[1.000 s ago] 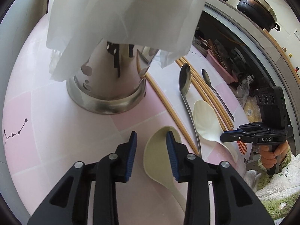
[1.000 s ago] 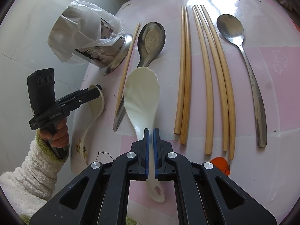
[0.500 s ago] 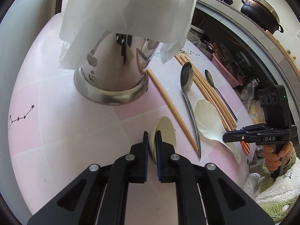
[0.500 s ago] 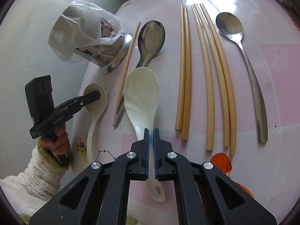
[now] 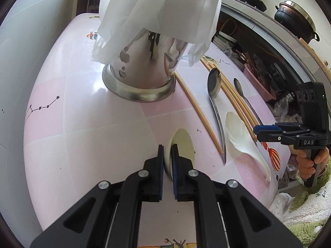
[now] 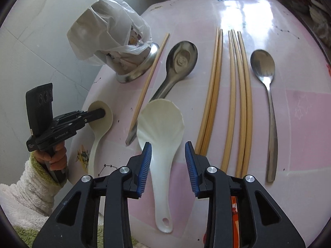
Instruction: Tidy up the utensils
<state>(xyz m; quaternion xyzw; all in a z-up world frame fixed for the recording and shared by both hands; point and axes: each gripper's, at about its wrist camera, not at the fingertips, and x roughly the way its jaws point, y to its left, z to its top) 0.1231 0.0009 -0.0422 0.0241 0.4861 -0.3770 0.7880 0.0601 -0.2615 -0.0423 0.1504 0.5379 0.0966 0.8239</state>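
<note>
A cream soup spoon (image 5: 184,144) lies at the table's near left, and my left gripper (image 5: 167,159) is shut on the rim of its bowl. From the right wrist view the same left gripper (image 6: 97,113) sits on that cream spoon (image 6: 101,128). A white rice paddle (image 6: 161,124) lies flat on the pink table. My right gripper (image 6: 167,161) is opening, its pads either side of the paddle's neck without touching it. The steel utensil holder (image 5: 142,76) stands upright under a white plastic bag (image 5: 159,10).
Several bamboo chopsticks (image 6: 238,103) lie side by side right of the paddle, and one single chopstick (image 6: 149,82) lies beside the holder. A large steel spoon (image 6: 182,62) and a slimmer steel spoon (image 6: 269,103) also lie there. The table edge (image 6: 186,235) is close below my right gripper.
My left gripper closed on the cream spoon's bowl and drew back from the holder. My right jaws, shut at the paddle's neck before, now stand apart with the paddle lying between them.
</note>
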